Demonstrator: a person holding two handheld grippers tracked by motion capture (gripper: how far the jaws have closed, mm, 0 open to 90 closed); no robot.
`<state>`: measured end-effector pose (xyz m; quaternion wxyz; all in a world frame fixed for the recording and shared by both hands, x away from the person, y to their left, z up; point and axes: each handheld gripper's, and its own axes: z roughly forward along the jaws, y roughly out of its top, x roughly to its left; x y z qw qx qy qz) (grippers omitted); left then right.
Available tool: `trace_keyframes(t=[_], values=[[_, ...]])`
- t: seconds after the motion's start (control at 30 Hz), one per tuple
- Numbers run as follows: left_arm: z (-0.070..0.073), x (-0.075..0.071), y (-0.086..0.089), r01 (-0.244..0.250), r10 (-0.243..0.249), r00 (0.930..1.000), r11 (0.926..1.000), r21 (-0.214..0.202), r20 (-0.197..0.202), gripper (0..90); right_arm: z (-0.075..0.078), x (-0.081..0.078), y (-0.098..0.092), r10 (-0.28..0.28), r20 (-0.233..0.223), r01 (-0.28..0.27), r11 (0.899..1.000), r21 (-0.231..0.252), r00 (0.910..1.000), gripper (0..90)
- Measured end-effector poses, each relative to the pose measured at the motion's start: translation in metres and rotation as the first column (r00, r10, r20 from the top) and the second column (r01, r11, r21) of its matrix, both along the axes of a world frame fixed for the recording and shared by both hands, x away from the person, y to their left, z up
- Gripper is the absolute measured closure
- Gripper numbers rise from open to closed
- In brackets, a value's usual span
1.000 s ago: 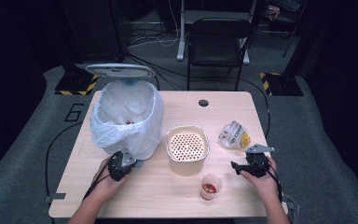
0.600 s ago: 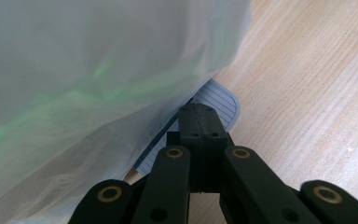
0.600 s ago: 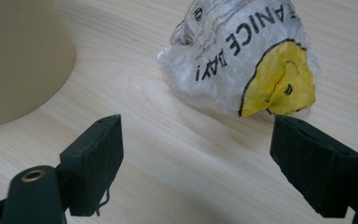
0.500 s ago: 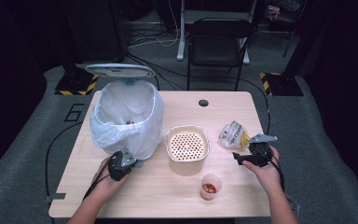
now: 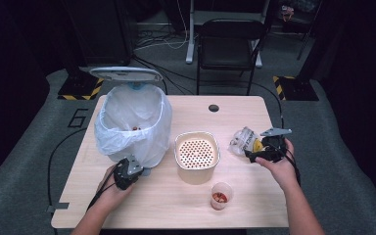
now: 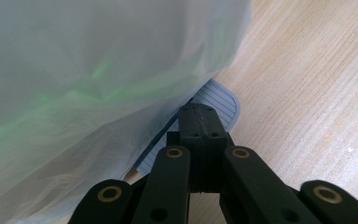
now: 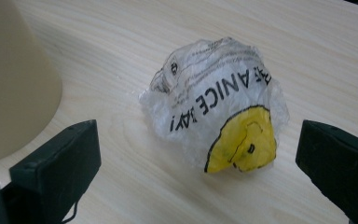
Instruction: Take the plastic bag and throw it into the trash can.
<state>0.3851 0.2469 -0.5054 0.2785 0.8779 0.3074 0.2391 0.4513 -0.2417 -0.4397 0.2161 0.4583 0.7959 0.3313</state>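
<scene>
crumpled plastic bag (image 7: 216, 114): clear film, black lettering, yellow smiley patch outlined in black
bin liner (image 5: 136, 122): translucent white
bin pedal (image 6: 214, 105): pale blue-grey, fine ribbed lines
bin lid (image 5: 126, 74): light grey
perforated container (image 5: 196, 155): cream, dotted with round holes
small cup (image 5: 221, 195): clear, red contents
table (image 5: 186, 210): pale wood grain
right gripper (image 7: 200, 154): black
left gripper (image 6: 199, 122): black, brass-coloured rivets

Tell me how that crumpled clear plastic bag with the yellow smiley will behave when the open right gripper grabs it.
The crumpled plastic bag looks like thin film, so it is probably very light and will squash between the right gripper pads. Its loose wrinkled folds suggest it may partly spring open or slip. On the smooth table a nudge would likely slide it.
</scene>
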Motion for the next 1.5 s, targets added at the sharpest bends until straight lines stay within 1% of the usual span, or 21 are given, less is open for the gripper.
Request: trace_keyframes(t=[0.07, 0.13, 0.23, 0.3, 0.43, 0.47, 0.6, 0.63, 0.8, 0.97, 1.0, 1.03, 1.1, 1.13, 1.17, 1.23, 1.37, 1.4, 1.43, 1.47, 1.5], values=[[0.0, 0.0, 0.0, 0.0, 0.0, 1.0, 1.0, -0.001, 0.0, 90.0, 0.001, 0.003, 0.0, 0.001, -0.004, -0.001, 1.0, 0.003, 1.0, 0.0], [0.0, 0.0, 0.0, 0.002, -0.002, 1.0, 1.0, 0.0, -0.002, 90.0, 0.004, 0.012, 0.003, -0.009, -0.023, 0.009, 1.0, 0.012, 0.9997, 0.0], [0.0, 0.0, 0.0, -0.002, 0.002, 1.0, 1.0, -0.002, -0.001, 90.0, 0.004, 0.018, 0.005, -0.001, -0.027, 0.001, 1.0, 0.004, 0.9996, 0.0], [0.0, 0.0, 0.0, -0.004, 0.004, 1.0, 1.0, -0.004, -0.001, 90.0, 0.005, 0.027, 0.009, 0.002, -0.022, -0.002, 1.0, 0.0, 0.9997, 0.0], [0.0, 0.0, 0.0, -0.003, 0.003, 1.0, 1.0, -0.004, -0.002, 90.0, 0.003, 0.035, 0.013, -0.003, -0.025, 0.003, 1.0, -0.001, 0.9997, 0.0], [0.0, 0.0, 0.0, -0.006, 0.006, 1.0, 1.0, -0.004, 0.0, 90.0, 0.0, 0.041, 0.017, -0.018, -0.03, 0.018, 1.0, -0.003, 0.9994, 0.0], [0.0, 0.0, 0.0, -0.002, 0.002, 1.0, 1.0, -0.004, 0.001, 90.0, -0.005, 0.049, 0.02, -0.026, -0.025, 0.025, 1.0, -0.008, 0.9994, 0.0], [0.0, 0.0, 0.0, 0.001, -0.001, 1.0, 1.0, -0.004, 0.001, 90.0, -0.008, 0.053, 0.021, -0.036, -0.04, 0.036, 0.999, -0.017, 0.9985, 0.0], [0.0, 0.001, 0.001, 0.002, -0.002, 1.0, 1.0, -0.004, 0.001, 90.0, -0.016, 0.063, 0.022, -0.061, -0.061, 0.06, 0.998, -0.021, 0.9963, 0.0], [0.0, 0.001, 0.001, 0.001, -0.001, 1.0, 1.0, -0.007, -0.003, 90.0, -0.021, 0.071, 0.022, -0.087, -0.063, 0.086, 0.996, -0.019, 0.9943, 0.0], [0.001, 0.001, 0.001, 0.007, -0.007, 0.9999, 1.0, -0.005, -0.015, 90.0, -0.022, 0.072, 0.021, -0.085, -0.064, 0.084, 0.996, -0.025, 0.9943, 0.0], [0.0, 0.001, 0.001, 0.001, -0.001, 1.0, 1.0, -0.004, -0.002, 90.0, -0.026, 0.075, 0.022, -0.095, -0.07, 0.093, 0.995, -0.035, 0.993, 0.0], [0.0, 0.001, 0.001, 0.002, -0.002, 1.0, 1.0, -0.003, -0.002, 90.0, -0.029, 0.075, 0.024, -0.103, -0.086, 0.1, 0.994, -0.038, 0.9909, 0.0], [0.0, 0.001, 0.001, 0.001, -0.001, 1.0, 1.0, -0.006, -0.002, 90.0, -0.034, 0.077, 0.025, -0.108, -0.115, 0.103, 0.994, -0.042, 0.9875, 0.1], [0.001, 0.001, 0.002, 0.007, -0.007, 0.9999, 1.0, -0.005, -0.015, 90.0, -0.036, 0.079, 0.025, -0.099, -0.108, 0.094, 0.994, -0.052, 0.9892, 0.4], [0.001, 0.001, 0.002, 0.007, -0.008, 0.9999, 0.9999, -0.007, -0.013, 90.0, -0.041, 0.08, 0.025, -0.104, -0.124, 0.097, 0.994, -0.056, 0.9869, 2.1], [0.0, 0.001, 0.001, 0.003, -0.003, 1.0, 1.0, -0.01, -0.004, 90.0, -0.048, 0.082, 0.025, -0.106, -0.129, 0.1, 0.994, -0.053, 0.986, 5.6], [0.001, 0.001, 0.002, 0.009, -0.009, 0.9999, 0.9999, -0.008, -0.015, 90.0, -0.05, 0.082, 0.025, -0.108, -0.131, 0.102, 0.993, -0.051, 0.9855, 7.7], [0.0, 0.001, 0.001, 0.002, -0.002, 1.0, 1.0, -0.009, -0.002, 90.0, -0.053, 0.082, 0.025, -0.104, -0.133, 0.098, 0.994, -0.051, 0.9856, 12.6], [0.0, 0.001, 0.001, 0.002, -0.002, 1.0, 1.0, -0.009, -0.002, 90.0, -0.053, 0.082, 0.025, -0.104, -0.133, 0.098, 0.994, -0.051, 0.9856, 12.6], [0.0, 0.001, 0.001, 0.004, -0.004, 1.0, 1.0, -0.007, -0.001, 90.0, -0.055, 0.081, 0.025, -0.101, -0.132, 0.097, 0.995, -0.04, 0.986, 16.2]])
